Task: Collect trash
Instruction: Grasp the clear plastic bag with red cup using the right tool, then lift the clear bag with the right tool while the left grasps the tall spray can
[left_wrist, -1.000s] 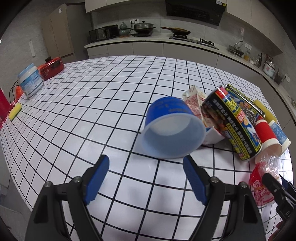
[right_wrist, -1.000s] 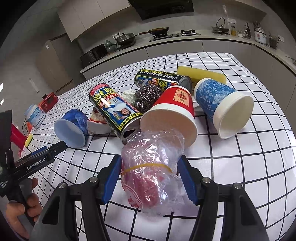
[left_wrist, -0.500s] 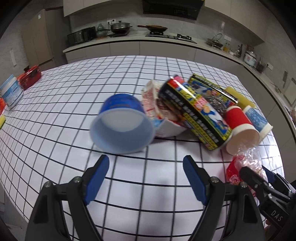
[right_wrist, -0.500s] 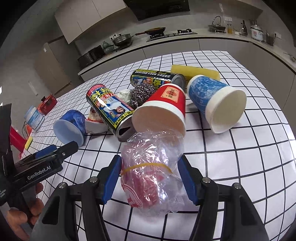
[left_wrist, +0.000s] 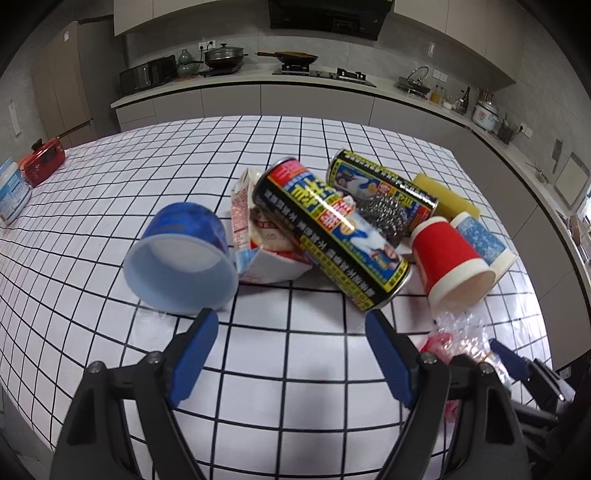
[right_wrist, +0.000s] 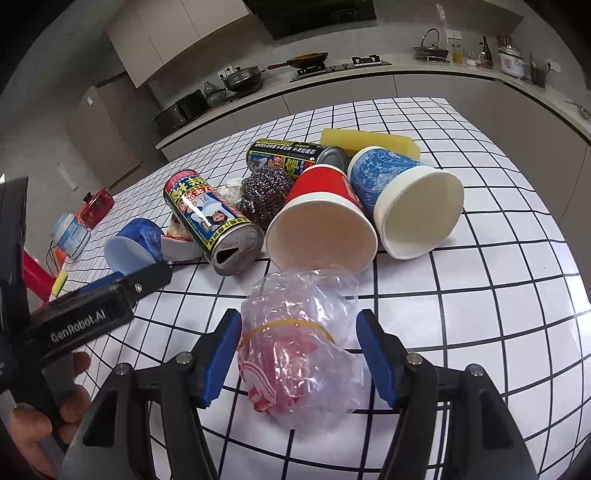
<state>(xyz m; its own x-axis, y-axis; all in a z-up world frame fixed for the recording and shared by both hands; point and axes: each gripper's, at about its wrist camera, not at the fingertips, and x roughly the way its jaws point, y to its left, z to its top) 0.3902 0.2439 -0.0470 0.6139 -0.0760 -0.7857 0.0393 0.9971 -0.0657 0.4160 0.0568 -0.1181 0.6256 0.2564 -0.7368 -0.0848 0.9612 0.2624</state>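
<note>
Checkered table (left_wrist: 110, 295): left tool (left_wrist: 291, 338) wide, empty; right tool (right_wrist: 299, 349) around crumpled bag (right_wrist: 295, 350), grip unclear.

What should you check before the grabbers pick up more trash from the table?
1. Right gripper around the crinkly plastic bag: ok, bag sits between its fingers.
2. Fingers actually pressing the bag: cannot tell.
3. Left gripper free to grab: ok, open with nothing inside.
4. Left gripper lined up on one item: not ok, it faces the gap between the blue bowl and the tall can.
5. A bin to drop trash into: cannot tell, none in view.
</note>
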